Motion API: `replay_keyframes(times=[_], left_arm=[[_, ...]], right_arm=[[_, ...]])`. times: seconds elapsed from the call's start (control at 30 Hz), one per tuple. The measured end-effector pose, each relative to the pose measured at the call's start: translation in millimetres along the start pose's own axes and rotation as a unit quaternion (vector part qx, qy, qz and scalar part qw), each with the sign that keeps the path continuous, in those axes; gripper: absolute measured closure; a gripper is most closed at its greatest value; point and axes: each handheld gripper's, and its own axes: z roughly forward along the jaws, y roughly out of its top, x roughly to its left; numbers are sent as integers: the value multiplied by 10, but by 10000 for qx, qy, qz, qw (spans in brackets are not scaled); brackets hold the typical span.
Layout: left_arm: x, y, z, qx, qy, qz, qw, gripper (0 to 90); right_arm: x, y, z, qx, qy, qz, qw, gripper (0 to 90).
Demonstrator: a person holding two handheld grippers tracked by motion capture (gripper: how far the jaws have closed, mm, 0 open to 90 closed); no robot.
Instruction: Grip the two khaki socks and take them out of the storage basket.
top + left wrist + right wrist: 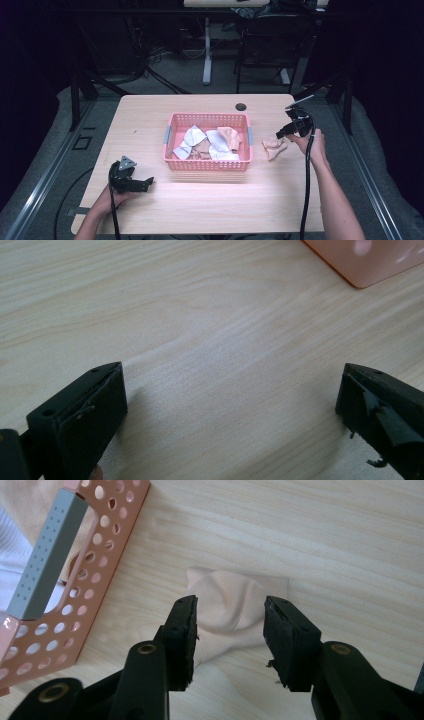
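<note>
Open left gripper (145, 183), pink basket (207, 165) holding crumpled cloths (210, 143)

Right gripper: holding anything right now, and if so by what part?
Nothing held. The right gripper has its jaws apart around the peach cloth lying on the table, pads clear of it.

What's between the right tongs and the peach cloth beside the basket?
Nothing visible. The right tongs sit directly over the peach cloth on the table, jaws open and straddling it with gaps on both sides. The basket stands off to one side, apart from the cloth.
</note>
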Motion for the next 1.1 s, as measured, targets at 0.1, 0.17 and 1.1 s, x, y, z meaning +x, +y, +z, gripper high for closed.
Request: replay_keyframes(times=[0.1, 0.17, 1.1], left_arm=[[0, 0, 0, 2, 1, 2, 10000, 1], [0, 0, 0, 0, 1, -4, 10000, 1], [0, 0, 0, 0, 1, -1, 10000, 1]], right_arm=[[7, -16, -59, -153, 52, 51, 9999, 469], [24, -23, -115, -268, 61, 33, 9996, 387], [1086, 421, -317, -410, 571, -1330, 9886, 0]])
